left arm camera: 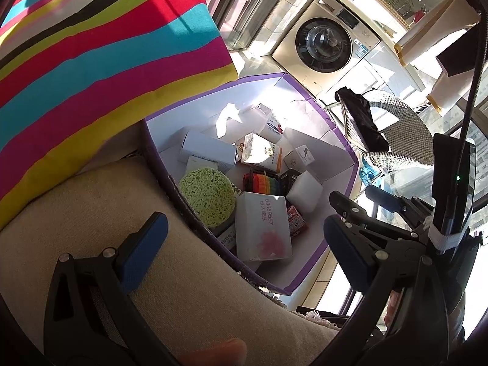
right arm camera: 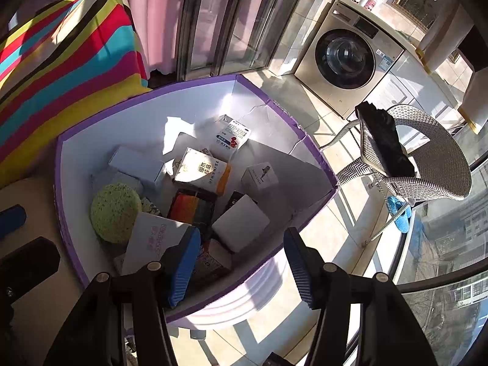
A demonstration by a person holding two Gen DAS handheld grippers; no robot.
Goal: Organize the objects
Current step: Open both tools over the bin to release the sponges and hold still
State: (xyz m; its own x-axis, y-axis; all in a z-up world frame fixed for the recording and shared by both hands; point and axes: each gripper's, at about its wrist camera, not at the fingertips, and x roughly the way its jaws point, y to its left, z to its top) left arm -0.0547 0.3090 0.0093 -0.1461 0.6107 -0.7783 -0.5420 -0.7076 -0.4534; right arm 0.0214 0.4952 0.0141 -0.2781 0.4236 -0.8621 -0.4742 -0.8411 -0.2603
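Sunlit washing machine (right arm camera: 347, 61), pink-print carton (right arm camera: 152, 241) half behind right claw (right arm camera: 242, 267)

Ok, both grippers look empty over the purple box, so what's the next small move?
Probably lower the right gripper toward the white box with pink print lying on top near its left finger. Both grippers are open and hold nothing, the left gripper spans the beige cushion and the purple box rim, and that carton sits uppermost, unobstructed.
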